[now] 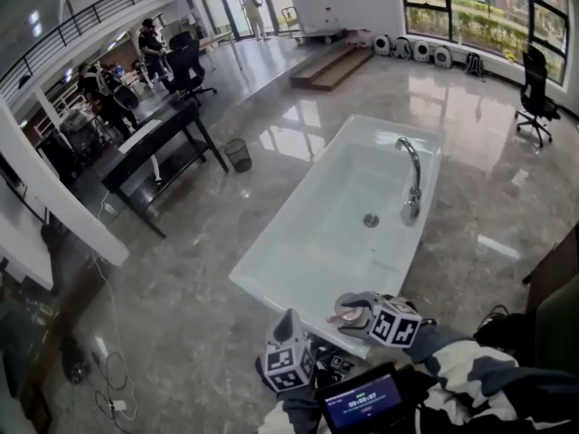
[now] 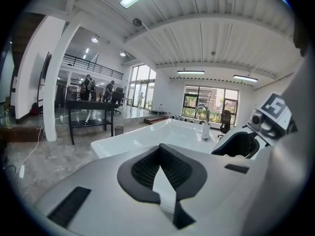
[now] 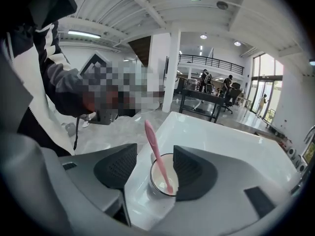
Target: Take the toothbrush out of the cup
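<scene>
Marble floor (image 1: 181, 324), large open hall; a white tub (image 1: 271, 274) stands in the middle, with the tap (image 1: 412, 174) on its right rim in the head view. You stand at the tub's near corner with both tools over it. The cup (image 3: 162, 183), white, sits upright on the flat rim at that corner. The toothbrush (image 3: 156, 149), pink, is in the cup: lower end at the bottom, the rest leaning up and left past the lip in the right gripper view. Your right tool (image 3: 155, 167) has its jaws wide apart, one on either side of the cup. The left pad is clear of it; the right pad overlaps the cup's edge, contact not readable. Nothing is gripped. Your left tool (image 2: 160, 176) sits beside the right one, jaws together, empty, pointing across the tub.
</scene>
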### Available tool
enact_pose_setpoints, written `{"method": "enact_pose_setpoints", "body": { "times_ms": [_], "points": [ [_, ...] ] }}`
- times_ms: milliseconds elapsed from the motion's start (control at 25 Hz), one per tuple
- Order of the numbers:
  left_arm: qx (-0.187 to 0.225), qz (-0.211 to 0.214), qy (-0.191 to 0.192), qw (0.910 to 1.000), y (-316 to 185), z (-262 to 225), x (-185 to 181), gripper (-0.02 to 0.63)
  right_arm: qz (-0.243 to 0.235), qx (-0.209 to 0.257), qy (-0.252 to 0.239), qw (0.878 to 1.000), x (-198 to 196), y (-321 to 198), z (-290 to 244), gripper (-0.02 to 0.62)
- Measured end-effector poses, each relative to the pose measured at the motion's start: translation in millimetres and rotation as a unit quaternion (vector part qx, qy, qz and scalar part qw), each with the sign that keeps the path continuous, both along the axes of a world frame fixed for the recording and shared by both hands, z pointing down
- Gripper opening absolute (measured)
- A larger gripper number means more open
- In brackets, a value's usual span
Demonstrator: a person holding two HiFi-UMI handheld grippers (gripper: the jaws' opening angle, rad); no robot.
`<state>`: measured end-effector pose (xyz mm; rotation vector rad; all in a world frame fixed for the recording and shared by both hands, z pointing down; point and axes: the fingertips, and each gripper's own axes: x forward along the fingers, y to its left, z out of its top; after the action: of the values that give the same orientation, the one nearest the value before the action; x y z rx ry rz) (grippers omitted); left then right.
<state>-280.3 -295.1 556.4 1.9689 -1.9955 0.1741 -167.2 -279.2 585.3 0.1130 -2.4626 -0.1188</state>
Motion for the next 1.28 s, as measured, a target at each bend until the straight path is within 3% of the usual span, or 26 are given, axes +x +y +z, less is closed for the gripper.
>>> {"method": "enact_pose_setpoints", "body": {
  "times_ms": [280, 320, 400, 640, 760, 880, 1000, 1280],
  "points": [
    [0.000, 0.010, -0.008, 0.9999, 2.8, -2.9, 12.4, 0.005, -0.025, 0.021, 0.032, 0.999, -12.2, -3.1, 9.0, 0.229],
    [-0.001, 0.009, -0.009, 0.9999, 3.1, -2.8, 12.8, 0.005, -0.026, 0.030, 0.040, 0.998, -13.6, -4.8, 11.5, 0.214],
    [-0.004, 0.008, -0.011, 0.9999, 3.8, -3.1, 11.6, 0.005, -0.026, 0.043, 0.052, 0.997, -15.3, -6.5, 14.3, 0.055],
    [-0.012, 0.007, -0.007, 0.9999, 2.8, 5.3, 7.0, 0.005, -0.025, 0.044, 0.054, 0.997, -16.8, -10.6, 14.4, 0.037],
    [-0.010, 0.007, -0.008, 0.9999, 3.6, 3.6, 6.0, 0.005, -0.014, 0.029, 0.023, 0.999, -19.4, -10.8, -0.8, 0.037],
    [-0.005, 0.003, -0.002, 1.0000, 2.9, -0.3, 1.9, 0.005, 0.018, -0.015, -0.031, 0.999, -25.0, -20.0, -32.4, 0.037],
    [0.012, -0.006, 0.007, 0.9999, 0.1, -14.7, -4.8, 0.005, 0.047, -0.042, -0.086, 0.994, -35.6, -36.1, -66.5, 0.037],
    [0.026, -0.006, -0.003, 0.9996, -4.0, -27.5, -14.1, 0.005, 0.086, -0.085, -0.153, 0.981, -49.7, -57.7, -95.4, 0.034]
  ]
}}
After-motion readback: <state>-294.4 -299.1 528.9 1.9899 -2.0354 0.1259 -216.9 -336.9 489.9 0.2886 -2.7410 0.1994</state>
